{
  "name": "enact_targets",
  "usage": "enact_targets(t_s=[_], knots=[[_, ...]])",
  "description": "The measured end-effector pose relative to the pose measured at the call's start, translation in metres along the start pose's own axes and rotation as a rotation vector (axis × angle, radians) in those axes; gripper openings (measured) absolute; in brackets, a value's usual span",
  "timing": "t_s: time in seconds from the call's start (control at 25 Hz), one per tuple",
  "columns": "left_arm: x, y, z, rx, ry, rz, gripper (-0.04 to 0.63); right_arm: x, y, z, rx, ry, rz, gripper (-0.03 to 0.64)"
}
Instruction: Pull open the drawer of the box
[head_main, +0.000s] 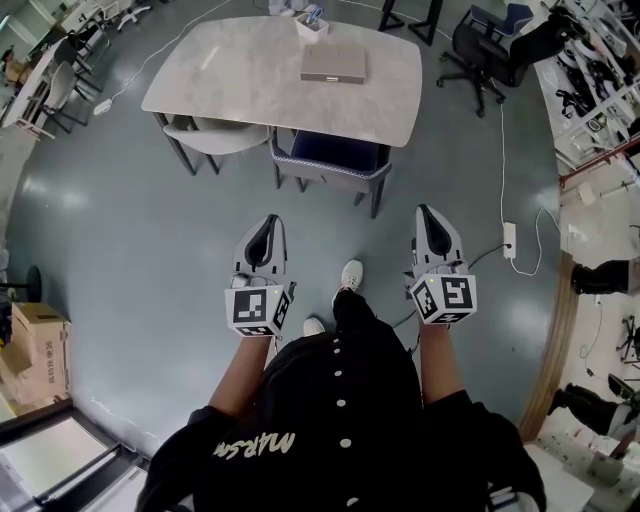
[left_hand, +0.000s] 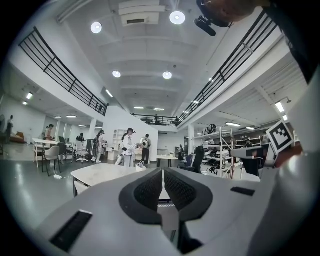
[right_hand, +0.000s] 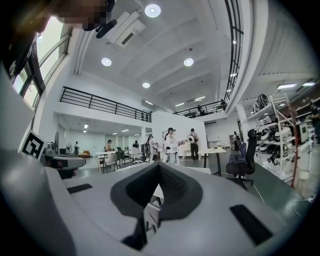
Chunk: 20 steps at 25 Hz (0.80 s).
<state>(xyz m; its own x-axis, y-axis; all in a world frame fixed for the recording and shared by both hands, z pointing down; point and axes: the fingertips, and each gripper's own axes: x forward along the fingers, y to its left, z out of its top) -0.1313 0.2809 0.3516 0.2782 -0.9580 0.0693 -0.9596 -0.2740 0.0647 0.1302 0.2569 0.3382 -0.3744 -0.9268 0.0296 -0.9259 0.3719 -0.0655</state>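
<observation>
The box (head_main: 333, 65) is a flat tan-grey case lying on the far side of a pale marble table (head_main: 240, 80), well ahead of me. I stand on the floor, several steps short of the table. My left gripper (head_main: 266, 224) and my right gripper (head_main: 429, 212) are held out at waist height, pointing toward the table, far from the box. In the left gripper view the left gripper (left_hand: 162, 172) has its pads pressed together with nothing between them. The right gripper (right_hand: 159, 167) is shut and empty too. The drawer's front is too small to make out.
A blue chair (head_main: 333, 160) and a grey chair (head_main: 215, 138) are tucked under the table's near edge. A small white container (head_main: 312, 25) stands beside the box. A cardboard box (head_main: 35, 350) sits at my left, a power strip (head_main: 510, 240) and cable at my right. Several people stand far behind the table (left_hand: 129, 145).
</observation>
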Motion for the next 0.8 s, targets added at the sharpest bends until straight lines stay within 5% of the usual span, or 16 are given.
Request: enact_targets(t_s=[0.8], knots=[[0.193, 0.030, 0.027, 0.009, -0.024, 0.103, 0.021, 0.190, -0.106, 0.018, -0.016, 0.018, 0.091, -0.003]])
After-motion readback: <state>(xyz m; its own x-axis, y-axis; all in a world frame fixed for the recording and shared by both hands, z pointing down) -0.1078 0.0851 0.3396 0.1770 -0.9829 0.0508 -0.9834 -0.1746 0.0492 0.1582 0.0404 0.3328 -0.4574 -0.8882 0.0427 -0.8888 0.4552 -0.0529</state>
